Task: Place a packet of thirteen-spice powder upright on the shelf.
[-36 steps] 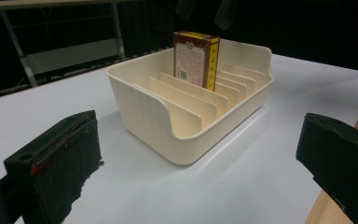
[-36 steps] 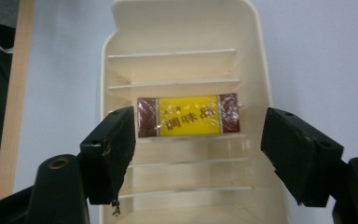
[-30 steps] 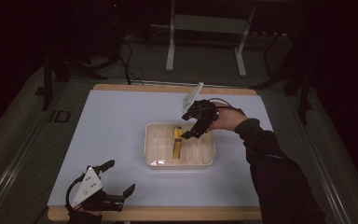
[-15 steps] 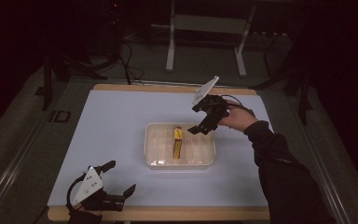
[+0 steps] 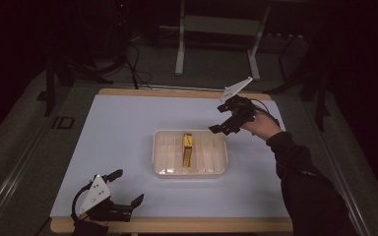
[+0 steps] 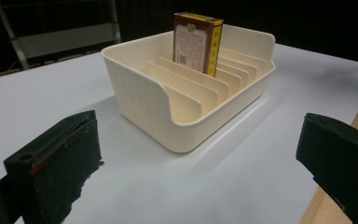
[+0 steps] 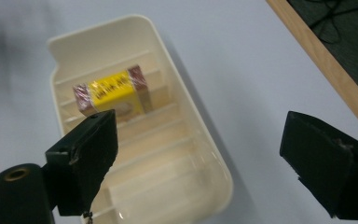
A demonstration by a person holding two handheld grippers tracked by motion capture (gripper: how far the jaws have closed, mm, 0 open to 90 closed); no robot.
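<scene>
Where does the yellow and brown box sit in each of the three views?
High view: box centre, standing in the cream tray.
Left gripper view: top centre, upright between dividers near the tray's far wall.
Right gripper view: upper left, yellow top seen from above.
Shared landmark: the tray's divider slots.

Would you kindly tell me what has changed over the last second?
The right hand-held gripper let go of the yellow box, its jaws having just opened, and drew back up-right from the cream divider tray. The box stands in its slot; the left hand-held gripper kept still.
</scene>
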